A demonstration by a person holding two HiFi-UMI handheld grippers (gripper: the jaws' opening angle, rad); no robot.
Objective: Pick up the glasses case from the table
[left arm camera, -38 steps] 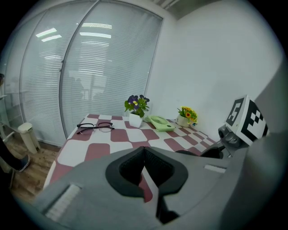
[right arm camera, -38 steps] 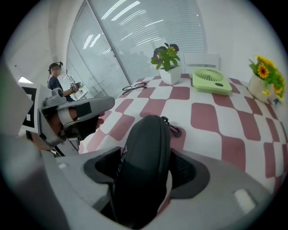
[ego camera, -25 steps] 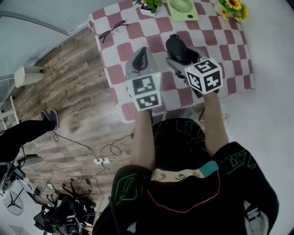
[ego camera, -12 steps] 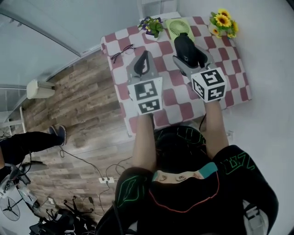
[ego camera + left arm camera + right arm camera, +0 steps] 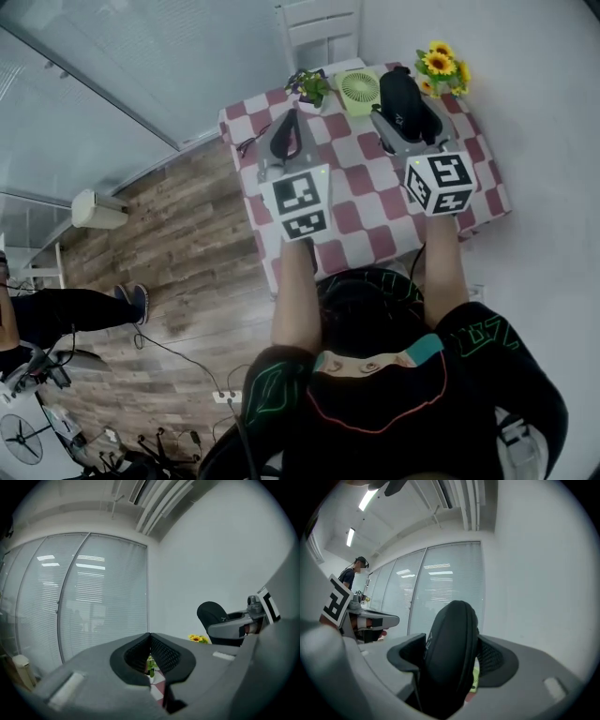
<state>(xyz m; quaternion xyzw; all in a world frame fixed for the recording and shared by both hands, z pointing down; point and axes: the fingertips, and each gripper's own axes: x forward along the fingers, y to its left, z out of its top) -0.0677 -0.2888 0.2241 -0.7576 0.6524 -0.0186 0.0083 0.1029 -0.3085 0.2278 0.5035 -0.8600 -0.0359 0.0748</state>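
The black glasses case (image 5: 450, 653) stands clamped between the jaws of my right gripper (image 5: 452, 656), raised high above the checkered table (image 5: 375, 192). In the head view the black glasses case (image 5: 403, 101) sticks out past my right gripper (image 5: 405, 117) over the table's far side. My left gripper (image 5: 286, 141) is held level with it on the left, shut with nothing in it; in the left gripper view my left gripper (image 5: 150, 656) has its pads meeting, and the case (image 5: 214, 616) shows at the right.
On the table lie a pair of glasses (image 5: 251, 141) at the far left, a small potted plant (image 5: 309, 87), a green fan (image 5: 359, 89) and sunflowers (image 5: 439, 66). A white chair (image 5: 319, 33) stands behind. A person's legs (image 5: 66, 314) and cables (image 5: 202, 361) are on the wooden floor.
Both grippers have risen well above the table, the right one carrying the case; the table looks smaller and farther away now.
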